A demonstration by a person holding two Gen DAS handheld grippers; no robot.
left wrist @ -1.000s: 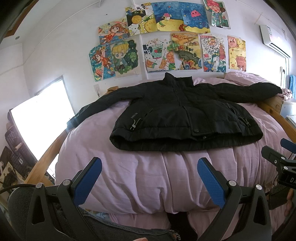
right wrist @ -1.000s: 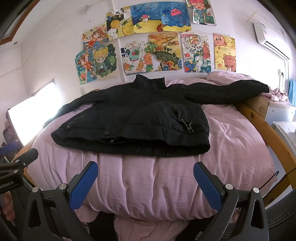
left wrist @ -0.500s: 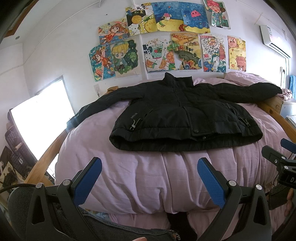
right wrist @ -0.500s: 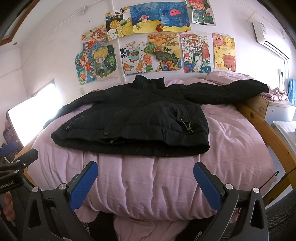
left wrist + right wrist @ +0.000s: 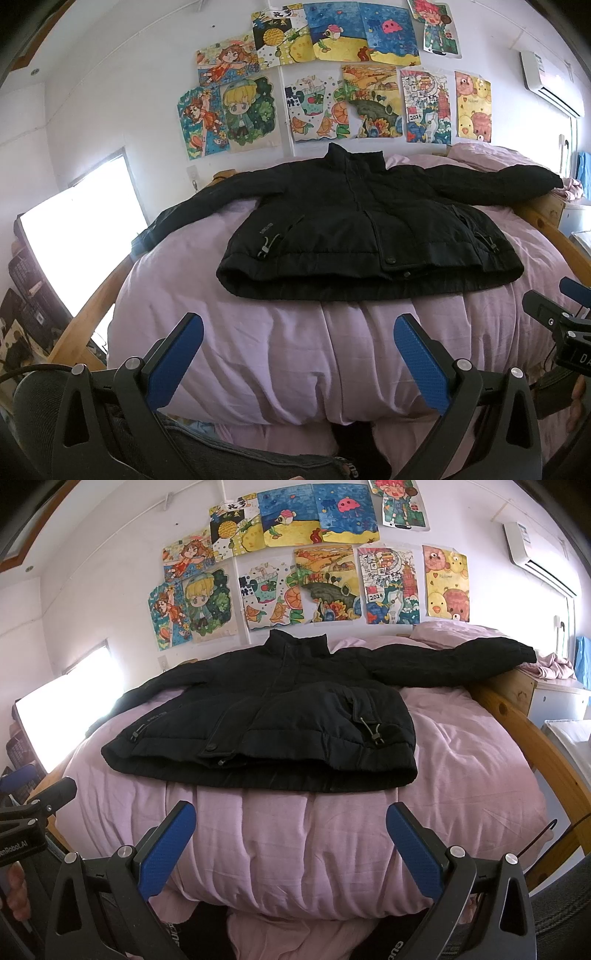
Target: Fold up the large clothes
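Note:
A black padded jacket (image 5: 362, 229) (image 5: 266, 716) lies flat and face up on a pink duvet (image 5: 280, 343) (image 5: 295, 834), collar toward the wall, both sleeves spread wide. Its hem faces me. My left gripper (image 5: 297, 330) hangs open over the duvet's near edge, short of the hem, with nothing between its blue pads. My right gripper (image 5: 290, 814) is open too, likewise short of the hem and empty. Each gripper shows at the edge of the other's view.
A wooden bed frame (image 5: 532, 731) (image 5: 88, 314) runs along both sides. Children's drawings (image 5: 332, 81) cover the wall behind. A bright window (image 5: 74, 229) is at left; an air conditioner (image 5: 535, 557) and a white cabinet (image 5: 557, 698) at right. A dark chair back (image 5: 40, 417) sits near my left gripper.

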